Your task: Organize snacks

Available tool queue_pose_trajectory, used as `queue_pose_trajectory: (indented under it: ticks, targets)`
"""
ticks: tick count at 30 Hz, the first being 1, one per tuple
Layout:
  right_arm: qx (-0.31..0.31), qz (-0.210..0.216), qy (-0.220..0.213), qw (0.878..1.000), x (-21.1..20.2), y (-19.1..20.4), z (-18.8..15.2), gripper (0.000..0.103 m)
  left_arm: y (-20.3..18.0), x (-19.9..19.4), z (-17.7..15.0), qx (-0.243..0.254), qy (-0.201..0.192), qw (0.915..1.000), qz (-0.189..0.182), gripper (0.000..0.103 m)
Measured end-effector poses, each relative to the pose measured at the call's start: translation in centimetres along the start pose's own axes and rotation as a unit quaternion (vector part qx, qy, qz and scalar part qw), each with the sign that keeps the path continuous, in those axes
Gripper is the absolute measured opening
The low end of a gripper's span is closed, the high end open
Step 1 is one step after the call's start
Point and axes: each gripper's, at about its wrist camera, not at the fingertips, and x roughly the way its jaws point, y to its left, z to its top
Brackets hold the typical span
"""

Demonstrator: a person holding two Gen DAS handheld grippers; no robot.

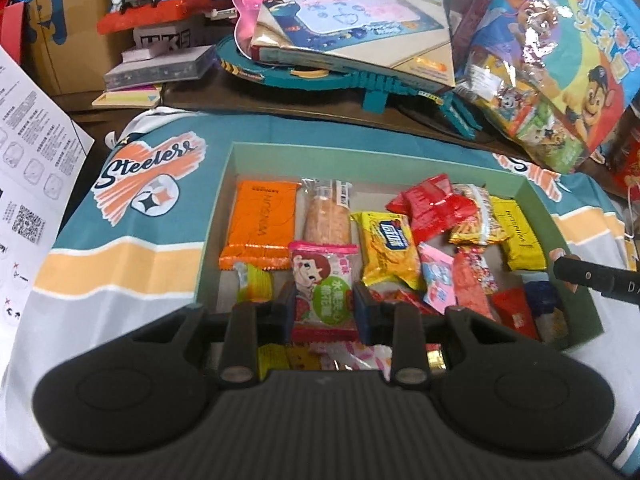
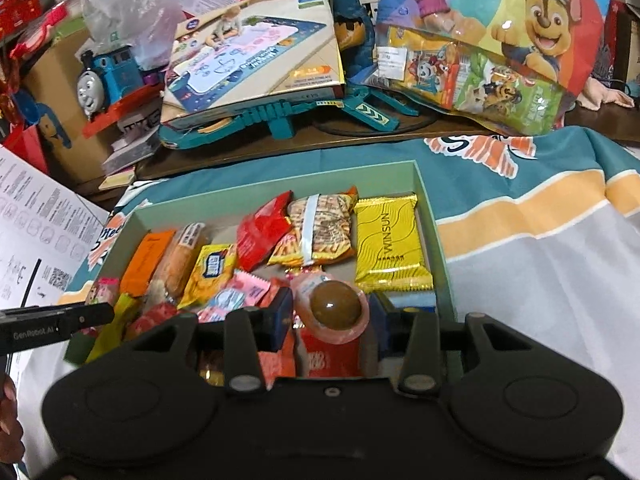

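My left gripper [image 1: 322, 306] clamps a pink candy packet [image 1: 323, 286]; my right gripper [image 2: 330, 316] clamps a brown-domed jelly cup [image 2: 335, 307], both over the snack box [image 1: 230, 168].

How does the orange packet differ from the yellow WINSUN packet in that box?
The orange packet lies at the box's left end; the yellow WINSUN packet lies at the right end. The orange one is matte and plain, while the yellow one is shiny with wavy lines. Both are flat, crimped-edge rectangles, lying loose, apparently the same brand.
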Motion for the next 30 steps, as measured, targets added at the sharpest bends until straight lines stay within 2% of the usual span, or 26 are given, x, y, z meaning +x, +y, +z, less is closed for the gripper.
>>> queue_pose_trajectory:
  ticks: [3,5,6,7,8,9,11,18,30]
  targets:
    - [0.002,-0.002,0.004,1.000,1.3,-0.1,0.6,0.042,0.0,1.0,0.4,0.002,0.005,1.0000,0.004,0.030]
    - [0.002,-0.002,0.004,1.000,1.8,0.1,0.8,0.045,0.0,1.6,0.6,0.000,0.008,0.9999,0.012,0.036]
    - [0.003,-0.001,0.006,1.000,2.2,0.0,1.0,0.060,0.0,1.8,0.6,-0.003,0.009,0.9998,0.017,0.059]
    - [0.005,-0.001,0.006,1.000,2.2,0.1,0.9,0.073,0.0,2.0,0.6,-0.007,0.008,0.9997,0.024,0.087]
    - [0.009,-0.005,0.001,1.000,2.3,0.0,1.0,0.093,-0.1,1.9,0.5,-0.010,0.002,0.9994,0.033,0.096]
    - [0.011,-0.008,-0.007,1.000,2.3,0.0,1.0,0.101,-0.2,1.8,0.3,-0.009,-0.005,0.9991,0.040,0.103]
    - [0.008,-0.013,-0.016,1.000,2.1,0.1,1.0,0.103,-0.4,1.7,0.1,-0.004,-0.007,0.9987,0.050,0.103]
    - [0.008,-0.018,-0.007,1.000,1.3,0.2,0.5,0.103,-0.7,1.1,-0.7,-0.005,0.007,0.9986,0.052,0.103]
    - [0.000,-0.012,0.005,1.000,-2.6,1.0,-1.5,0.103,-1.9,-3.1,-3.5,0.003,0.007,0.9989,0.047,0.103]
